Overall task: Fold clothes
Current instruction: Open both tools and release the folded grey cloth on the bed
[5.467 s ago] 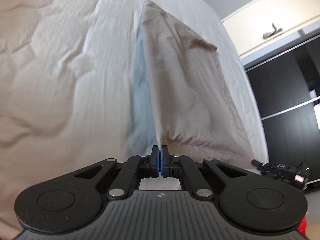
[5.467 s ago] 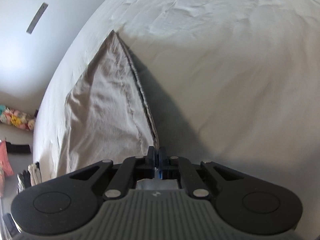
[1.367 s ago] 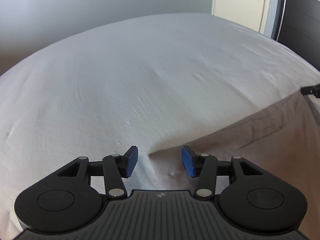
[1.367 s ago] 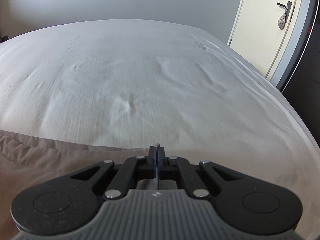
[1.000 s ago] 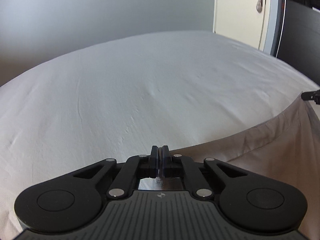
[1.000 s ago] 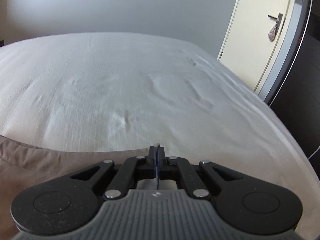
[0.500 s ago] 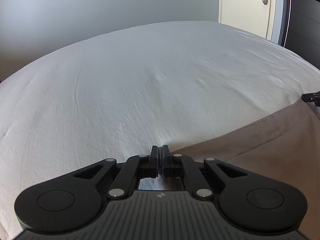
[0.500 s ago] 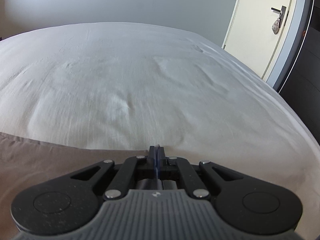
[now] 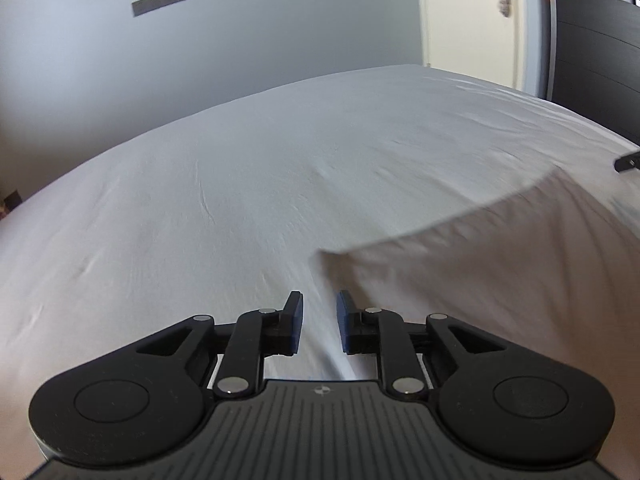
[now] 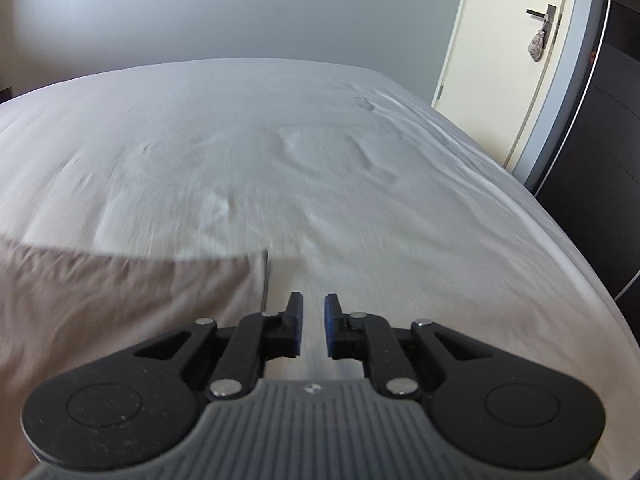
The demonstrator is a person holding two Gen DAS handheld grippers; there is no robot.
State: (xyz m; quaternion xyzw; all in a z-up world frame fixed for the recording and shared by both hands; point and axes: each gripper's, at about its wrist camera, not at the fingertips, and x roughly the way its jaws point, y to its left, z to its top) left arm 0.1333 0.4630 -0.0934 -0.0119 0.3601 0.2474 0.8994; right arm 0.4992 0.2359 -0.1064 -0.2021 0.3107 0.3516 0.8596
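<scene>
A beige cloth (image 9: 480,264) lies flat on the white bed sheet (image 9: 240,184), its near-left corner just ahead and right of my left gripper (image 9: 319,316). That gripper's jaws are opening, with only bare sheet between them. In the right wrist view the same beige cloth (image 10: 120,300) fills the lower left, its right edge and corner just left of my right gripper (image 10: 313,312). The right jaws are opening too, a small gap showing with nothing in it. The tip of the right gripper (image 9: 628,162) peeks in at the far right of the left wrist view.
The bed sheet (image 10: 320,152) stretches far ahead to a grey wall (image 10: 240,8). A cream door (image 10: 508,60) with a handle and a dark wardrobe (image 10: 600,140) stand to the right, past the bed's right edge.
Both grippers, shut on the cloth's corners half a second ago, have opened and let go. Both have drawn back, and the cloth's corners now lie on the sheet ahead of them.
</scene>
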